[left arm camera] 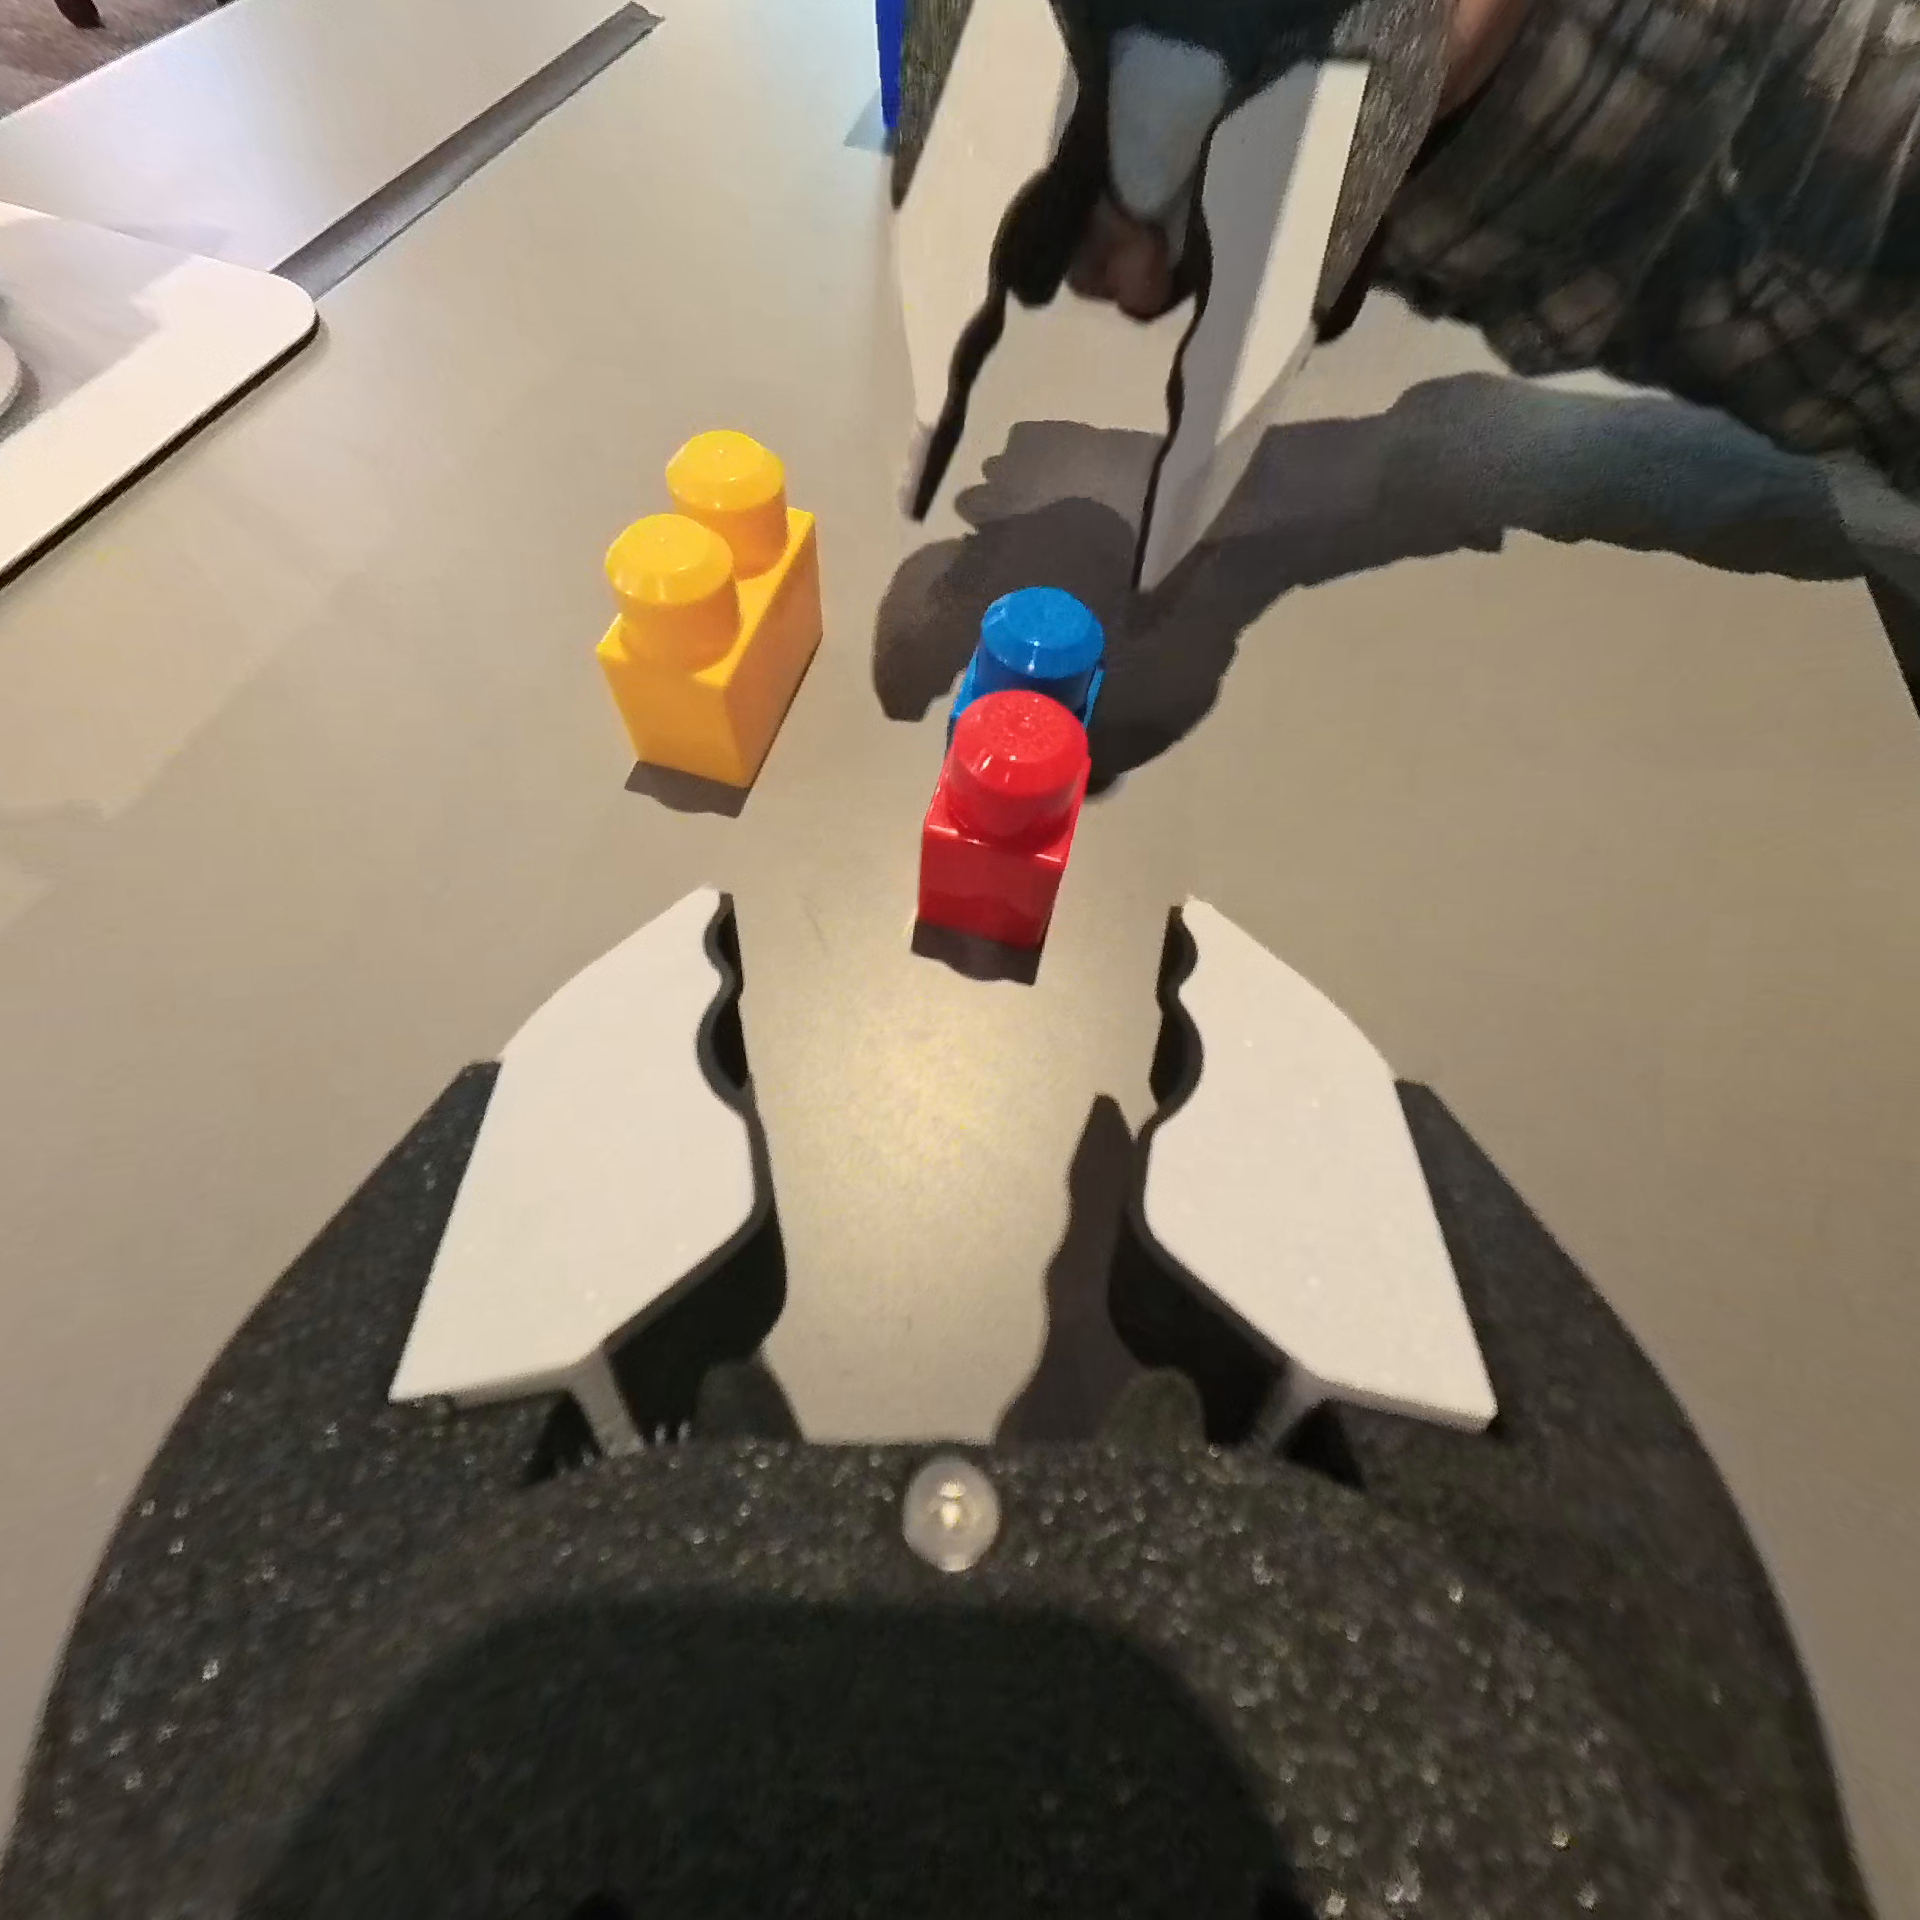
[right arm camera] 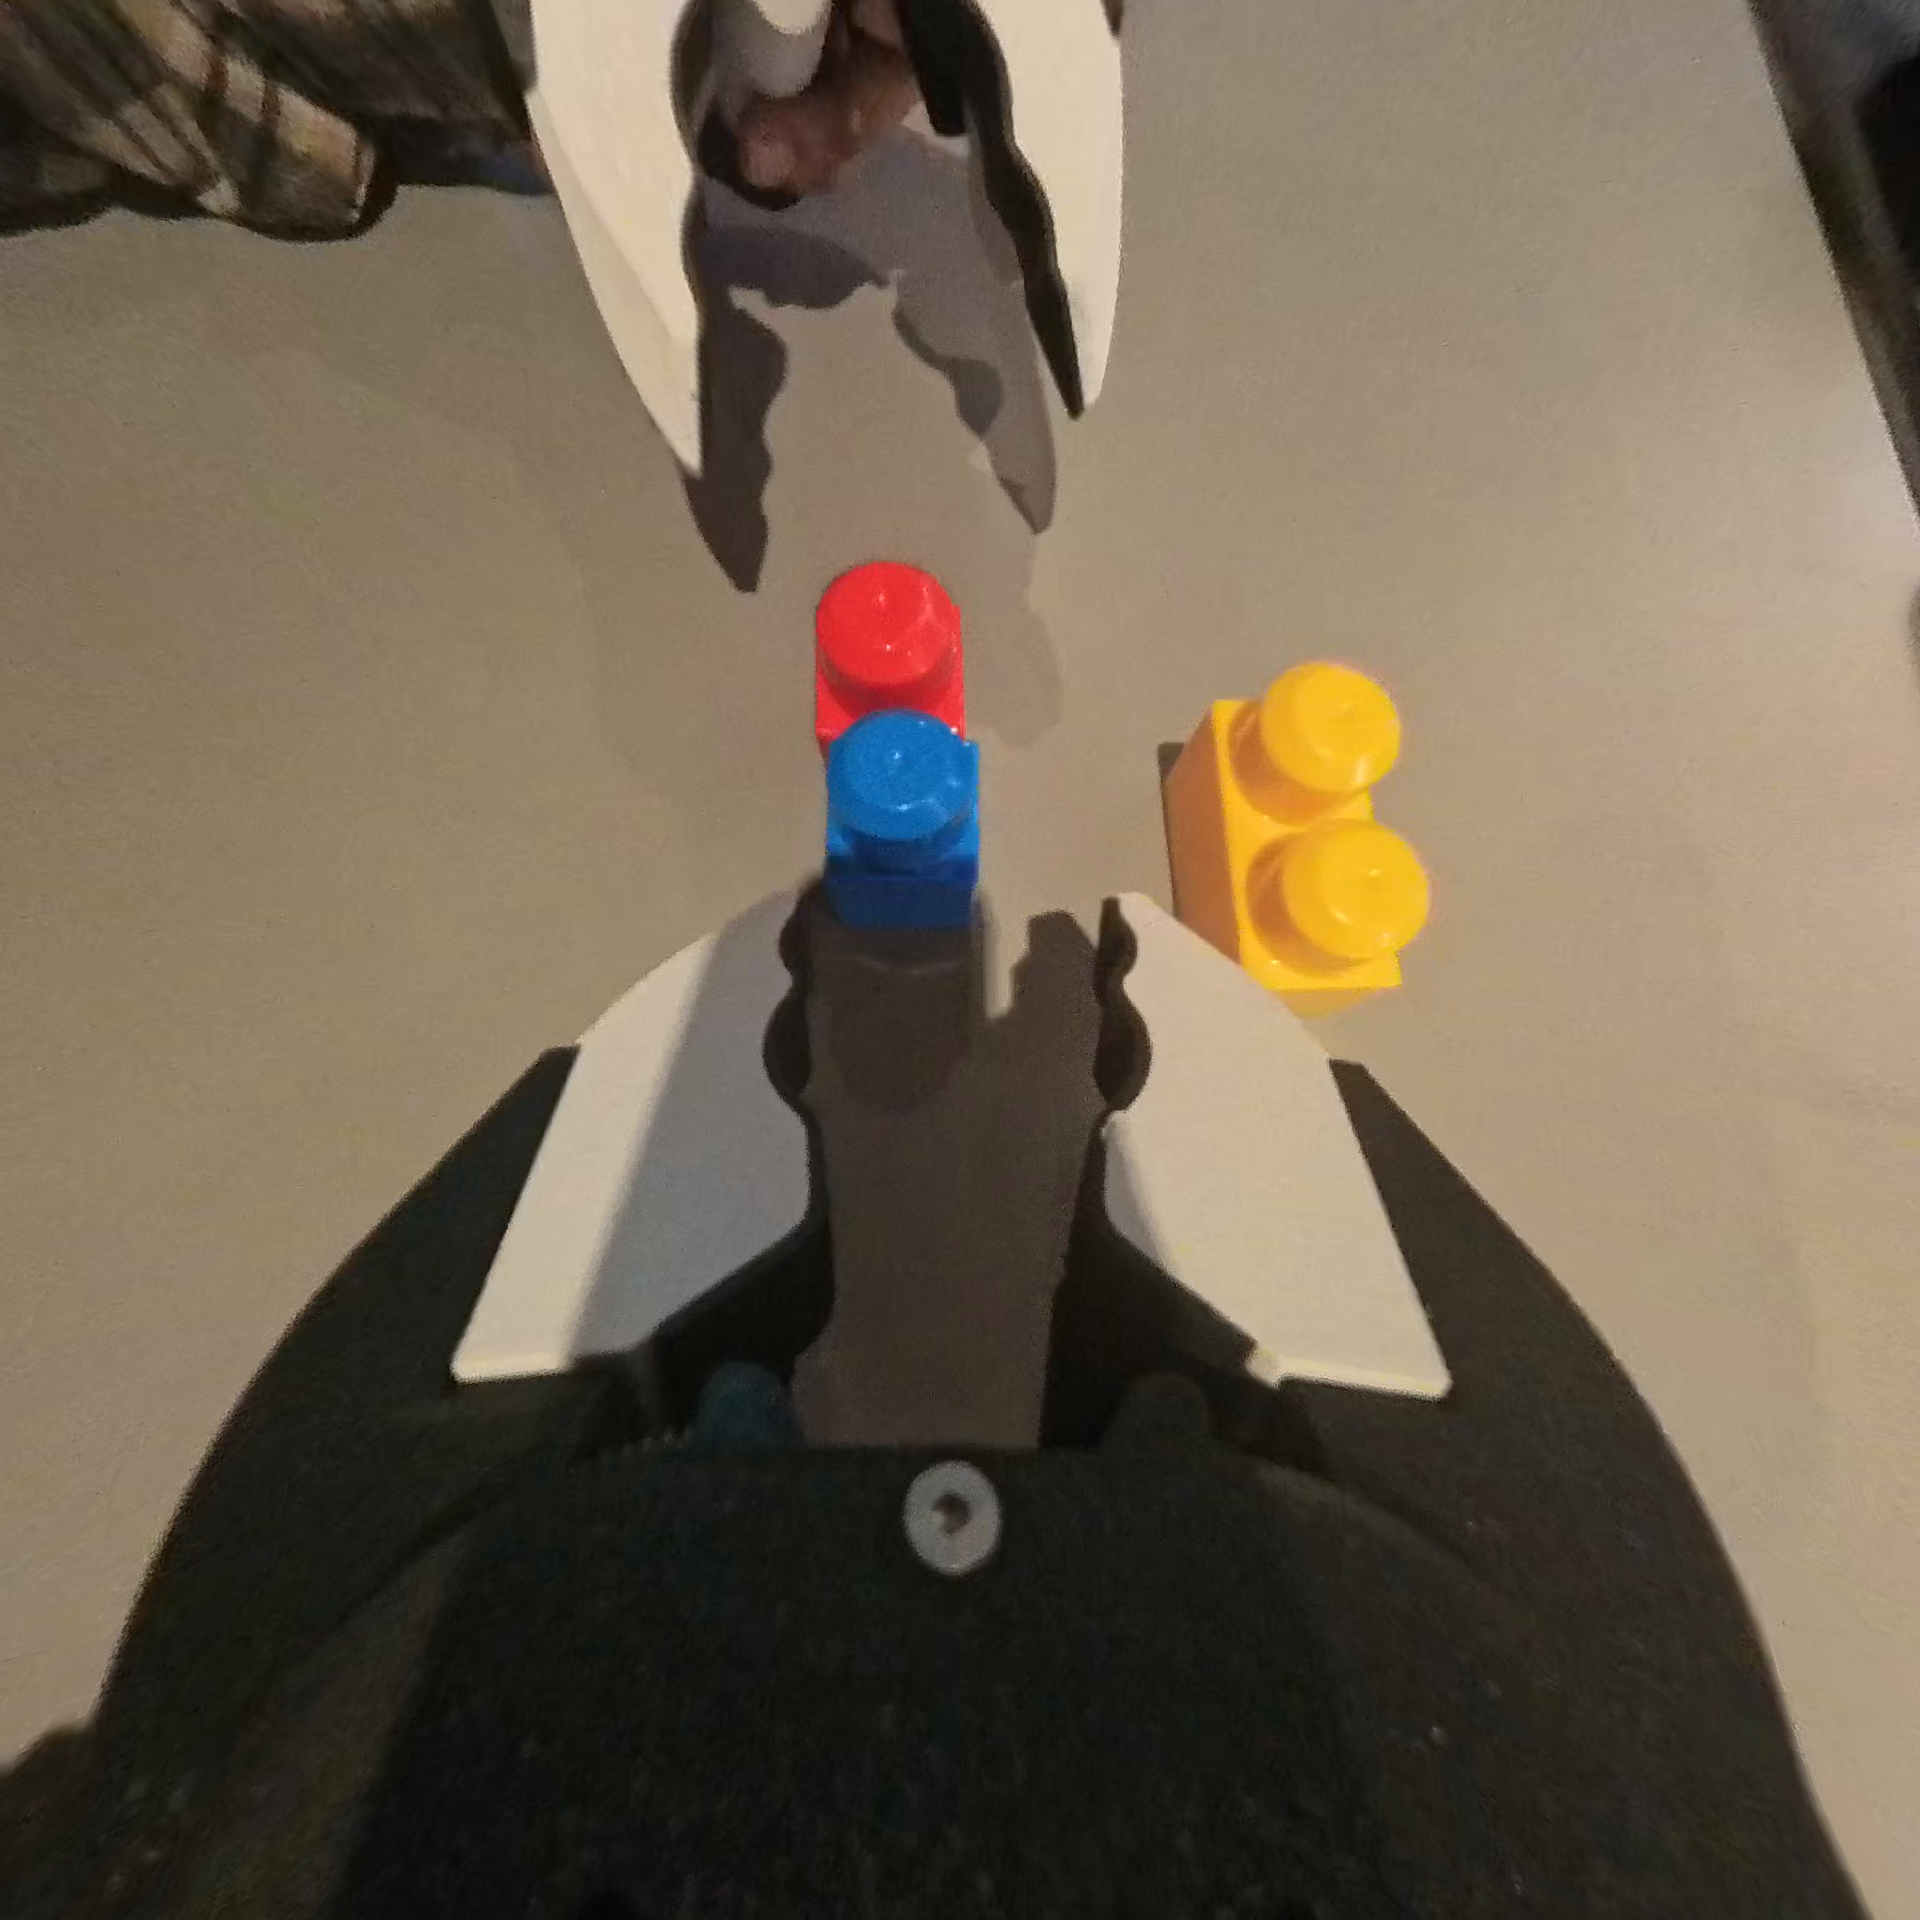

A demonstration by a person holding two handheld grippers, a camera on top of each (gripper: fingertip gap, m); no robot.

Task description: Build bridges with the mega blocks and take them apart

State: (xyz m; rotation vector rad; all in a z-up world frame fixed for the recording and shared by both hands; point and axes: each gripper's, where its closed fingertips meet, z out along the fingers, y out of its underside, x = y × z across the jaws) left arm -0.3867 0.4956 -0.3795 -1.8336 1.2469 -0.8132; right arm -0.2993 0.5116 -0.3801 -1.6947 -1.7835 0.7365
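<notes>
A red one-stud block (left arm camera: pixel 1000 831) and a blue one-stud block (left arm camera: pixel 1037 649) stand side by side on the grey table, blue behind red in the left wrist view. A yellow two-stud block (left arm camera: pixel 712 613) stands apart to their left. My left gripper (left arm camera: pixel 951 909) is open and empty, just short of the red block. My right gripper (left arm camera: pixel 1029 551) faces it from beyond the blue block. In the right wrist view my right gripper (right arm camera: pixel 940 920) is open and empty, with the blue block (right arm camera: pixel 902 831) at its fingertips, the red block (right arm camera: pixel 888 649) behind and the yellow block (right arm camera: pixel 1304 831) to the right. The left gripper (right arm camera: pixel 873 447) shows opposite.
A white rounded board (left arm camera: pixel 135 364) lies at the far left of the table (left arm camera: pixel 312 831), beside a dark slot (left arm camera: pixel 457 156) in the tabletop. A person's patterned sleeve (left arm camera: pixel 1662 187) reaches in at top right. A blue object (left arm camera: pixel 888 52) stands at the far edge. The left gripper's tips are roughly 10 cm from the right gripper's. The red block (right arm camera: pixel 888 649) is about 5 cm from both grippers' fingertips.
</notes>
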